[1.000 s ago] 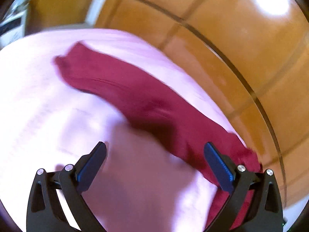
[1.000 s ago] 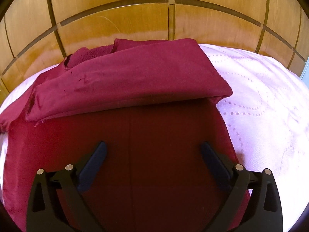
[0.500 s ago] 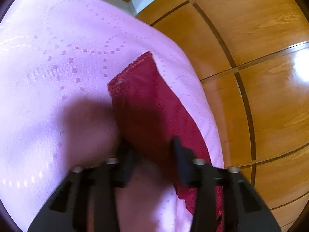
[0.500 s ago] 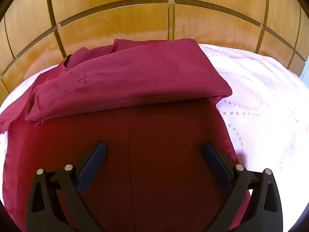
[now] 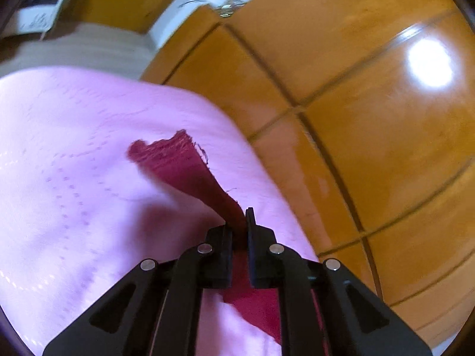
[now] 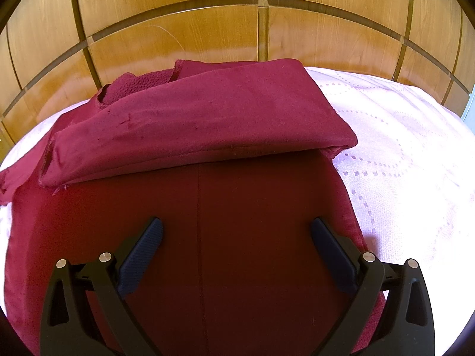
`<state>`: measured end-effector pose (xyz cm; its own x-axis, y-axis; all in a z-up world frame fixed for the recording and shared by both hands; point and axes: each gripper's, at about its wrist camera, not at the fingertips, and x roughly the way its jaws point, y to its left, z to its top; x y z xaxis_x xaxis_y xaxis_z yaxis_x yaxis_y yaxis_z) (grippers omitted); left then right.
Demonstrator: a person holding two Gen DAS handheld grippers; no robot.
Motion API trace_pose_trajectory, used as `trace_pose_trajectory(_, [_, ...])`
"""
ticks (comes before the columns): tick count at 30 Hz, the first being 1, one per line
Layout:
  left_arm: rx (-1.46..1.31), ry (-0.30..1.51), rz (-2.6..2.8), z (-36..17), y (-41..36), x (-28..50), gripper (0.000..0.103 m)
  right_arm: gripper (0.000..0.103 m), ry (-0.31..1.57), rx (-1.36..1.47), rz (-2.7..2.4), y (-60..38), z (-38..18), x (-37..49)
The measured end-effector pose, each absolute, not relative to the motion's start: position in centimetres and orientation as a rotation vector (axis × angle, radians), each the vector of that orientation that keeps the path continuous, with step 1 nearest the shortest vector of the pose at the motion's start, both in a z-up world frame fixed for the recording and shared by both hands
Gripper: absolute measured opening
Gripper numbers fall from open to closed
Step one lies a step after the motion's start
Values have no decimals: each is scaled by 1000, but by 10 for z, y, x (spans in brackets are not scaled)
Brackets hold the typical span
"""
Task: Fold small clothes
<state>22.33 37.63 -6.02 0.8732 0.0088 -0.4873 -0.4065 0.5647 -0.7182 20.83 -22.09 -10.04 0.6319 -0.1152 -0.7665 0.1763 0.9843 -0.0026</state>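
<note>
Edge of the dark red garment point(image 5: 190, 172) is pinched by the just-closed left tool point(image 5: 239, 222) above the pink bedcover point(image 5: 74, 178), while the right tool point(image 6: 236, 234) is held spread over the folded garment's flat part.

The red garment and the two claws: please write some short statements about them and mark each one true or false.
1. The left claw is shut on the red garment. True.
2. The right claw grips the garment's folded edge. False: it is open, with nothing between its fingers.
3. The garment lies on a pink cloth. True.
4. The garment is spread fully flat. False: its far part is folded over.
5. Wooden panels stand behind the cloth. True.
</note>
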Motion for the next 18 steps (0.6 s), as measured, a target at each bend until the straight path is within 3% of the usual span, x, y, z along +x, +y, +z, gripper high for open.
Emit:
trace_pose_trajectory(10, [-784, 465, -33, 4, 262, 231, 6, 99, 866, 87, -161, -222, -100, 208])
trace_pose_trajectory(18, [-645, 545, -152, 5, 163, 238, 7, 99, 862, 97, -157, -223, -100, 208])
